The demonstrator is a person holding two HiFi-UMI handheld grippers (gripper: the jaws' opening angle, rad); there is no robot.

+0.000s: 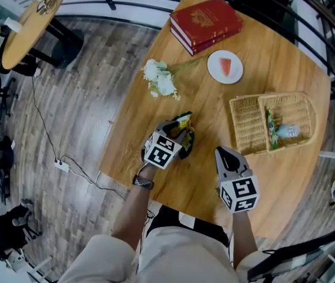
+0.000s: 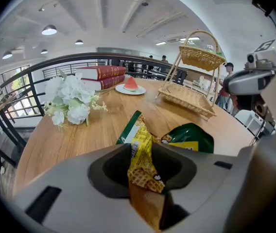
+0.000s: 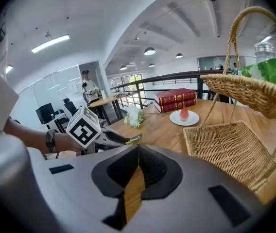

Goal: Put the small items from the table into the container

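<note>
Open-plan room, dark railing beyond the far edge of a wooden table (image 1: 155, 122). Along that far edge: two red books (image 1: 206, 23), a white plate (image 1: 214, 71) with a watermelon slice (image 1: 227, 65), and a spray of white flowers (image 1: 158, 78) toward the left edge. At the right edge: a wicker basket (image 1: 247, 122) with a tall handle, already holding a clear bottle (image 1: 286, 131) and a green item.

Step in hand — pickup of the snack packet (image 2: 140, 152).

- Left gripper (image 1: 178, 132): near the near edge, left of centre, angled down. Jaws partly closed, pinching the crumpled yellow-and-green foil of the packet between them. Far end of the packet low over the wood; touching or just clear of it cannot be told.
- Right gripper (image 3: 137, 166): jaws fully together, nothing between them, parked near the near edge between the packet and the basket.

Recommended handling:

1. Confirm the pinch sits on a firm fold of foil, not on a loose corner; likely to slip otherwise.
2. Lift straight up until the trailing end hangs free of the table.
3. Carry toward the right edge, passing above the right gripper or asking it aside first.
4. Approach the basket from the open side, clear of the handle and of the bottle.
5. Lower into the bare wicker section, then release — not from height, since light foil tends to drift.
</note>
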